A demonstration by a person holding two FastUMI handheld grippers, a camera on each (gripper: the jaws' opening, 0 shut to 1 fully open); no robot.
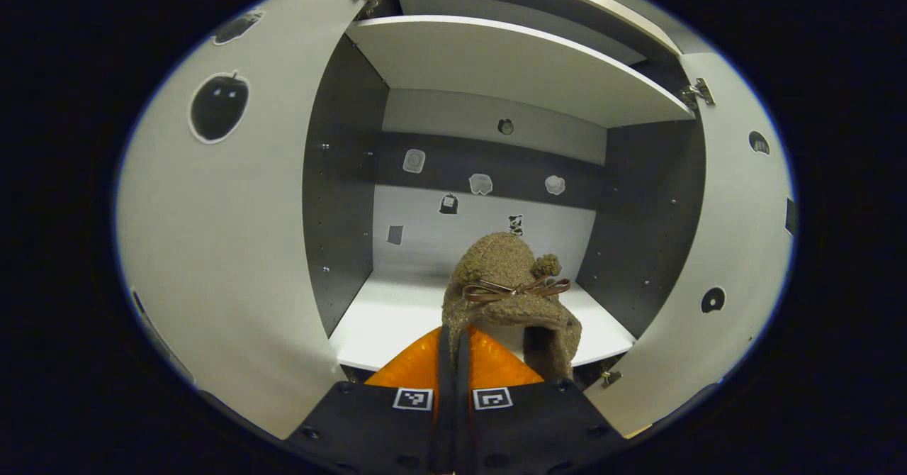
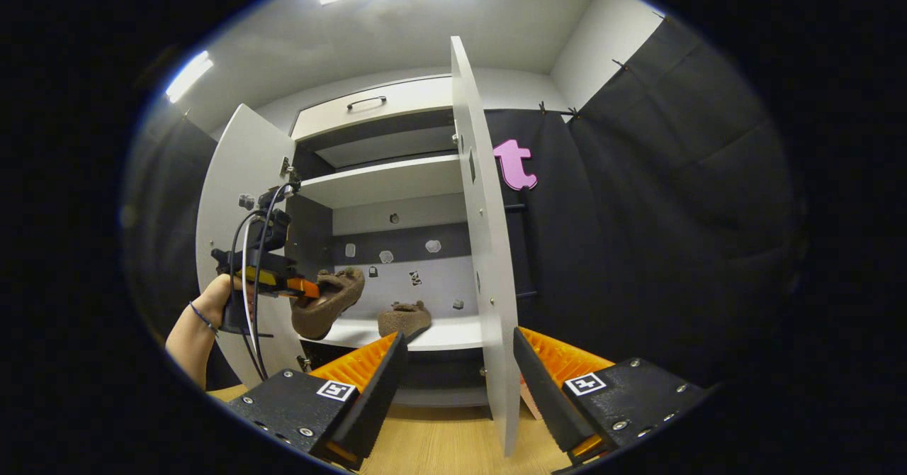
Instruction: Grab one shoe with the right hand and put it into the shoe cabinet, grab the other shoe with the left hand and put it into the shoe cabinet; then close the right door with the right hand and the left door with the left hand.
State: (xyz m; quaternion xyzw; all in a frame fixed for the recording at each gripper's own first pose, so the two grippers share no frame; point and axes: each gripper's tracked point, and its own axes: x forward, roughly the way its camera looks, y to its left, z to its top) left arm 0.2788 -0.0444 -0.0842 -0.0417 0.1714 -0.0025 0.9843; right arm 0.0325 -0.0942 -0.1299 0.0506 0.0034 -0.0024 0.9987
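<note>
1. At the mouth of the shoe cabinet (image 1: 496, 57), we see the left gripper (image 1: 453, 390) carrying a fuzzy brown shoe (image 1: 506, 298), its fingers pinched nearly together on the heel rim. The toe points into the cabinet, which we judge suits sliding it straight onto the lower shelf (image 1: 397, 319).
2. In the right gripper view, that same shoe (image 2: 327, 303) hangs in the air just before the shelf's near edge, tilted, held by the left gripper (image 2: 305, 289) in a person's hand (image 2: 216, 301).
3. The other shoe (image 2: 404, 317) already rests on the lower shelf (image 2: 453, 333), toward the right side, so we judge the first placement done.
4. The right gripper (image 2: 460, 383) stands back with fingers spread wide and nothing between them, straddling the edge of the right door (image 2: 482, 248); we take this as waiting to close it.
5. Both doors stand open; the left door (image 1: 234, 248) is flat, white and smooth, with dark stickers.
6. The shoes look woolly and soft, with a thin glossy bow; the cabinet panels are hard, matte white and grey.
</note>
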